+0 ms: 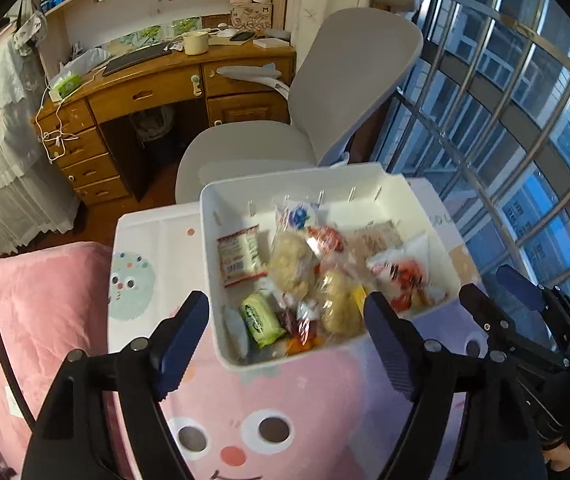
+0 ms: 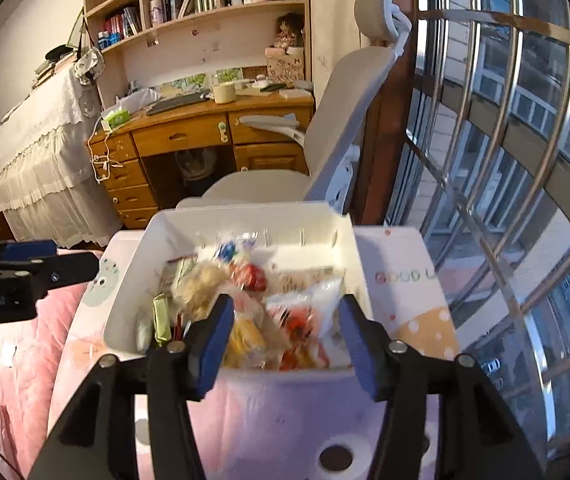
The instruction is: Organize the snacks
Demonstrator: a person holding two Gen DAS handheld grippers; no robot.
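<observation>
Both pairs of blue-padded fingers stand apart with nothing between them: my left gripper and my right gripper hang above the near rim of the white bin. Wrapped snacks fill that bin, among them a green packet near the front-left corner. It rests on a cartoon-printed table, with a grey office chair and wooden desk behind.

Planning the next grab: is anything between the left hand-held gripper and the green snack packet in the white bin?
Nothing visible. The left hand-held gripper is open above the white bin, and the green snack packet lies uncovered near its front wall.
</observation>
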